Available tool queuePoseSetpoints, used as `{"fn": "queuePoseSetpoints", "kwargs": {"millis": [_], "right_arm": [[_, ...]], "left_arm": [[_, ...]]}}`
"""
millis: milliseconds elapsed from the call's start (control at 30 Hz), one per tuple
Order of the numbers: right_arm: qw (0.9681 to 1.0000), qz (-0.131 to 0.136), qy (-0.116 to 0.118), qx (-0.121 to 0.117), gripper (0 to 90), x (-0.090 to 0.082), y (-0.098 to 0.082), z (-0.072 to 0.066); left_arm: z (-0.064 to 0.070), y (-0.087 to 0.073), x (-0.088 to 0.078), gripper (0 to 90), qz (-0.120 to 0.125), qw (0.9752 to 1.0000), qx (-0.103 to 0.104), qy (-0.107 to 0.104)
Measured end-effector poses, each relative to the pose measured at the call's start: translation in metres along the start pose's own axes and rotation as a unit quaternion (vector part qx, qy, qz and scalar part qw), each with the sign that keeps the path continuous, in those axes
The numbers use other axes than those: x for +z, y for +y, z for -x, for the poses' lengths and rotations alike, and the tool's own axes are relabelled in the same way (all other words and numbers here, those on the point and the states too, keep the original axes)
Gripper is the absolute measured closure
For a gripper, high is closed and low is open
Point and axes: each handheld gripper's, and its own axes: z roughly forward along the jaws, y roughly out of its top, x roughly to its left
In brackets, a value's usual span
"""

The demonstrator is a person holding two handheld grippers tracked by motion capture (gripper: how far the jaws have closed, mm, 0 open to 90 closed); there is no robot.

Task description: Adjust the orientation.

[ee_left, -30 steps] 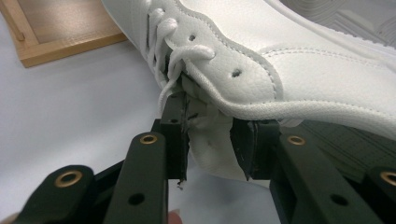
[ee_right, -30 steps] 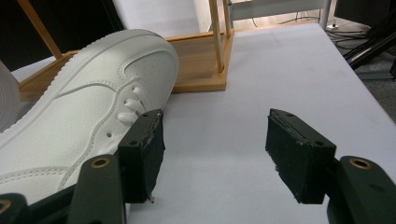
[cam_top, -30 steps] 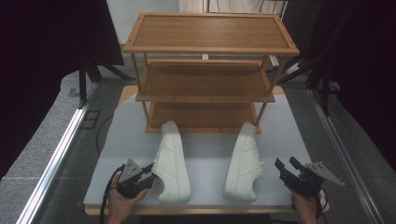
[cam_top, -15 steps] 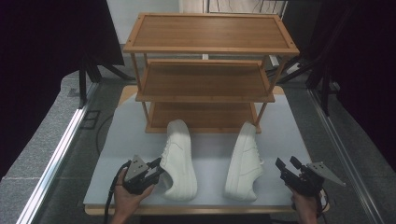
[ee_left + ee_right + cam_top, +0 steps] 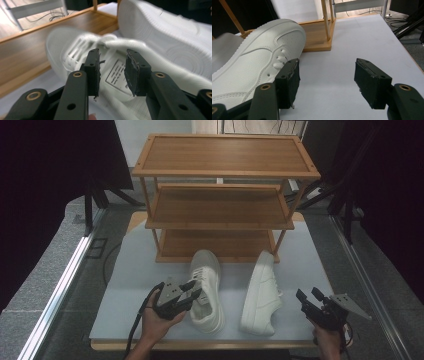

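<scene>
White leather marks both shoes, and neither is on the rack yet, so by my reading the work has barely begun. Nearest, at the left, the left gripper [image 5: 192, 292] sits at the collar of the left sneaker [image 5: 206, 290], which stands upright on the grey table [image 5: 130, 285]. Its jaws have just been opening, with the collar rim between them, and the pads do not appear to press on it. At the near right, the right gripper [image 5: 309, 297] hangs unclenched and empty beside the right sneaker [image 5: 260, 292], which lies on its side. Farther back, the wooden rack [image 5: 220, 210] has three bare shelves, so both shoes are left to place.
</scene>
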Motion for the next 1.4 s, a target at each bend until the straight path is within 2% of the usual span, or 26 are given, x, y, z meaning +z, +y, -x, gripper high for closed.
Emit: {"fn": "queuePoseSetpoints", "kwargs": {"millis": [100, 167, 400, 567, 667, 800, 900, 1100, 1200, 1400], "right_arm": [[0.9999, 0.007, -0.002, -0.009, 36.5, -0.002, 0.001, -0.002], [0.9998, 0.012, -0.002, -0.014, 36.5, -0.003, 0.002, -0.004], [0.9998, 0.014, -0.001, -0.017, 36.8, -0.005, 0.003, -0.005], [0.9998, 0.013, -0.001, -0.018, 36.7, -0.004, 0.003, -0.006], [0.9998, 0.010, -0.001, -0.017, 36.6, -0.003, 0.003, -0.006], [0.9998, 0.008, 0.001, -0.020, 36.6, -0.002, 0.002, -0.007], [0.9998, 0.008, 0.002, -0.019, 36.5, -0.002, 0.002, -0.006], [0.9999, 0.007, 0.000, -0.015, 36.5, -0.003, 0.002, -0.006], [0.9998, 0.008, 0.001, -0.017, 36.5, -0.003, 0.002, -0.006], [0.9998, 0.008, 0.001, -0.016, 36.5, -0.003, 0.002, -0.006]], "left_arm": [[0.004, 0.006, 0.005, 61.1, -0.001, 1.0000, 0.002, -0.008], [0.009, 0.008, 0.009, 60.1, -0.006, 0.9999, 0.012, -0.005], [0.001, 0.001, 0.001, 57.0, -0.003, 0.9998, -0.019, -0.003], [0.000, -0.002, -0.001, 51.1, -0.014, 0.9995, -0.028, -0.005], [0.003, -0.003, 0.006, 45.5, -0.026, 0.9990, -0.036, -0.002], [0.008, -0.002, 0.016, 40.0, -0.040, 0.9981, -0.045, 0.014], [0.011, -0.003, 0.022, 41.0, -0.058, 0.9966, -0.051, 0.029], [0.020, -0.009, 0.033, 44.9, -0.090, 0.9939, -0.051, 0.039], [0.024, -0.009, 0.034, 48.7, -0.089, 0.9936, -0.048, 0.050], [0.025, -0.010, 0.030, 56.3, -0.089, 0.9938, -0.041, 0.053]]}}
